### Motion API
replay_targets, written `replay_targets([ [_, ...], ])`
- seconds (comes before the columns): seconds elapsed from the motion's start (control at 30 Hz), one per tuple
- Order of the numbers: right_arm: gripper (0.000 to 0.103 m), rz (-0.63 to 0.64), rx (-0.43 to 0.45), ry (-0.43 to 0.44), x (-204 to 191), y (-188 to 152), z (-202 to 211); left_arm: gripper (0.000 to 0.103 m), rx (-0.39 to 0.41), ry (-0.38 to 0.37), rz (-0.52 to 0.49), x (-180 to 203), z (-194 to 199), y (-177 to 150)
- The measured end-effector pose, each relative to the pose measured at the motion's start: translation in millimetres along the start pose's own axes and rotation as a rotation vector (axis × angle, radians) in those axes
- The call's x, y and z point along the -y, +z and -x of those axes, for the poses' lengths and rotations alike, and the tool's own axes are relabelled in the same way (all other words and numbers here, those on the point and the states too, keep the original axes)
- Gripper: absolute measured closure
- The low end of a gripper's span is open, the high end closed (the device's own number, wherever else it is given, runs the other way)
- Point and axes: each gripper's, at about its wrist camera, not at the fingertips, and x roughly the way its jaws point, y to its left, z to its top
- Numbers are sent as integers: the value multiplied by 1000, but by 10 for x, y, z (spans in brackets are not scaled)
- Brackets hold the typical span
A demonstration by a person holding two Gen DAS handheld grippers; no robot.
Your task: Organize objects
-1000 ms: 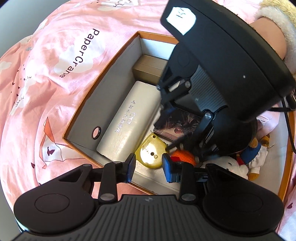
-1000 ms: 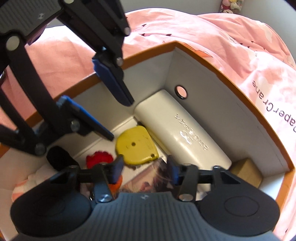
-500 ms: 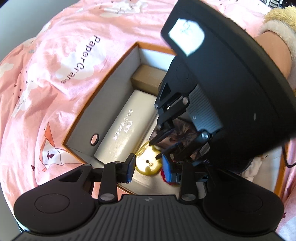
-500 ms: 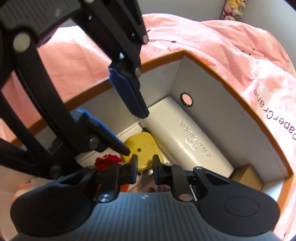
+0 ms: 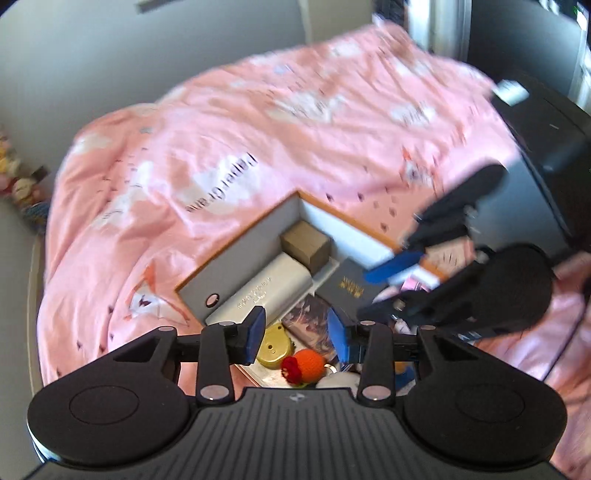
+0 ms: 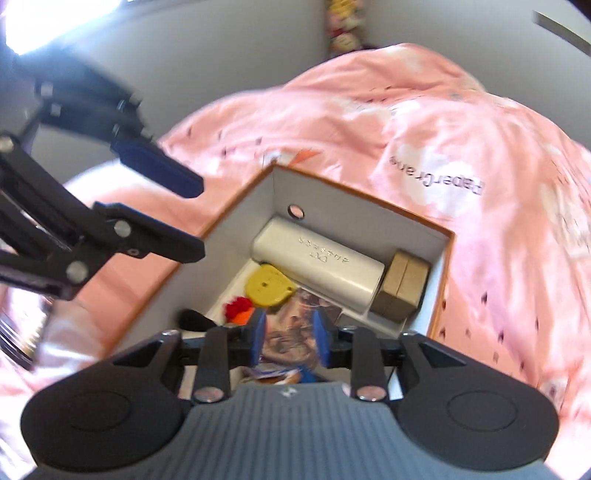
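An orange-rimmed cardboard box (image 5: 247, 254) (image 6: 369, 218) lies on a pink bed cover. In it are a white case (image 5: 266, 291) (image 6: 317, 266), a small brown box (image 5: 306, 245) (image 6: 402, 291), a yellow disc-like thing (image 5: 275, 345) (image 6: 267, 286), an orange and red knitted toy (image 5: 304, 367) (image 6: 238, 308), a picture card (image 5: 310, 325) (image 6: 291, 325) and a dark booklet (image 5: 351, 291). My left gripper (image 5: 295, 336) (image 6: 199, 218) hovers above the box's near end, jaws opening, nothing between them. My right gripper (image 6: 289, 339) (image 5: 367, 295) hangs over the box, jaws opening, empty.
The pink bed cover (image 5: 221, 129) (image 6: 461, 129) surrounds the box on all sides. Plush toys (image 5: 14, 181) (image 6: 343, 26) stand by the grey wall beyond the bed. A plush doll (image 5: 340, 380) lies at the box's near end. Both views are blurred by motion.
Both grippers have lifted up and back from the box, which now looks smaller. The right jaws narrowed nearly shut, then widened again. The left jaws stand wider than before.
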Motion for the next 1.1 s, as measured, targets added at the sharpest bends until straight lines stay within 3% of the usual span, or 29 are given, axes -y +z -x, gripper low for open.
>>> replay_targets([
  [0.03,70,-29,20,-8,-27,-44,102,53,28,20,20,-203,-20,-18],
  [0.13,66,-52,100,-72,-145,-197,291,48,109,61,90,-117,185,-175],
  [0.27,61,-116,171,-93,-281,-410,649,42,181,80,253,147,780,-199],
  [0.33,58,-146,197,-100,-366,-535,750,40,212,103,317,284,873,-323],
  [0.43,56,-146,228,-185,-523,-729,869,39,236,142,362,497,820,-473],
  [0.57,53,-142,249,-335,-641,-958,868,39,199,134,467,587,535,-559],
  [0.73,44,-125,244,-408,-729,-1124,881,39,165,115,515,546,264,-499],
  [0.93,41,-149,197,-427,-694,-1195,780,35,136,106,525,434,242,-578],
  [1.1,36,-177,144,-409,-619,-1233,646,34,67,94,553,400,133,-639],
])
